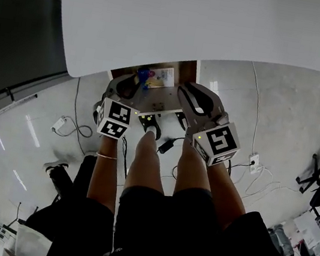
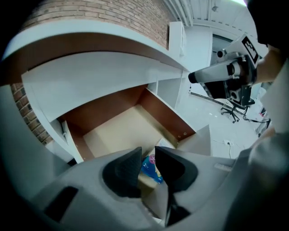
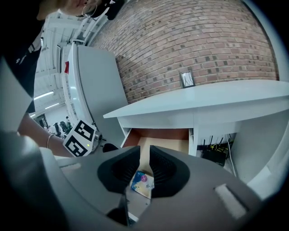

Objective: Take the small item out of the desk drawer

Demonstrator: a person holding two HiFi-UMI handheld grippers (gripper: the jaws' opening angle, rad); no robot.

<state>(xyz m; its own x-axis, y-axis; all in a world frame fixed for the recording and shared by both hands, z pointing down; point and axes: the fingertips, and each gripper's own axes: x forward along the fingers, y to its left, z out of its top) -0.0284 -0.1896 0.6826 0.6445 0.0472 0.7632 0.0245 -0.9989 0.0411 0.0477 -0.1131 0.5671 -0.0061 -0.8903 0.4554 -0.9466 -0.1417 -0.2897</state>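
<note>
The left gripper holds its jaws a little apart and the right gripper keeps a narrower gap; neither has hold of anything. Both hang over the open drawer, where the small blue packet lies flat near the front. The drawer is already open, so grasping the packet and lifting it out appear to remain.

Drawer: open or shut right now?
Open. The drawer is pulled out from under the desk; its brown walls and pale floor show, with a packet lying inside.
</note>
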